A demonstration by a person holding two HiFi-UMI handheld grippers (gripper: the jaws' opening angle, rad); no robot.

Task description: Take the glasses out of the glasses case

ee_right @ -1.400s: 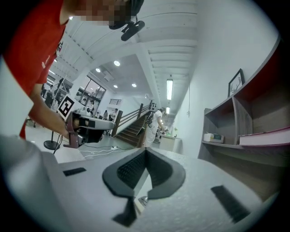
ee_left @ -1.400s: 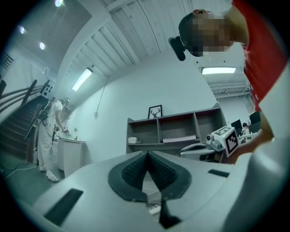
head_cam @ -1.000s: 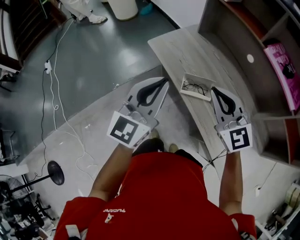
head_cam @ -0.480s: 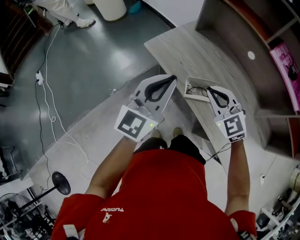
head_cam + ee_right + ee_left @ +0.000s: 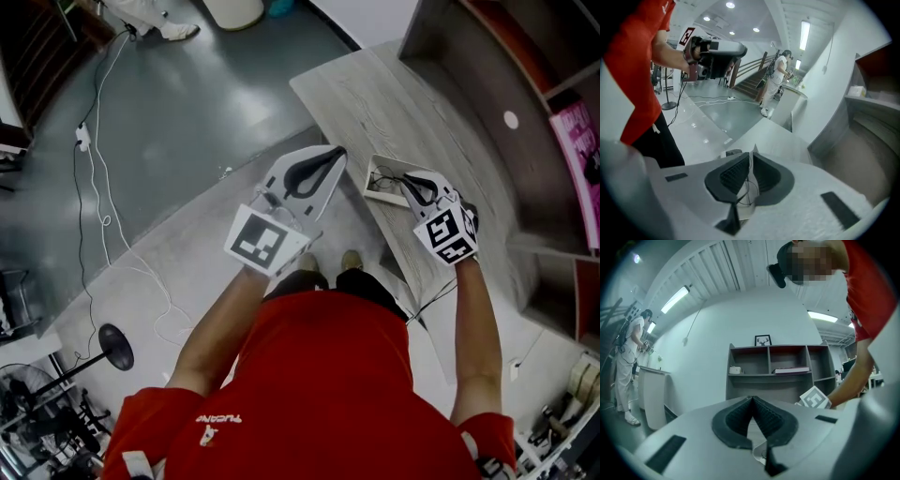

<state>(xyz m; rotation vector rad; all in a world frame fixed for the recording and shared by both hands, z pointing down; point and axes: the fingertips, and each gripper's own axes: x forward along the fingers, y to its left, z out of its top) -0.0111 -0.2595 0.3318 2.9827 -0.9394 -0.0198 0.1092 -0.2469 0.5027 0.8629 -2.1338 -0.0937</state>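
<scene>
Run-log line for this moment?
left tongs: shut, beside table | right tongs: just opening over case, nothing gripped | glasses: in case

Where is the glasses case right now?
Head view, right of centre: the glasses case lies on the wooden table's near edge, just right of the left hand-held gripper's tips.

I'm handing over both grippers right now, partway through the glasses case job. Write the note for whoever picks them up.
Left gripper: shut, empty, held level just off the table edge, to the left of the case.
Right gripper: tilted down over the open glasses case. Its jaws have just been opening and now stand a narrow gap apart, gripping nothing. The glasses show through the gap.
Glasses: lying in the case, which sits on the wooden table.
Done: case is open, right gripper is at the case.
To do: grip the glasses and lift them out.
</scene>
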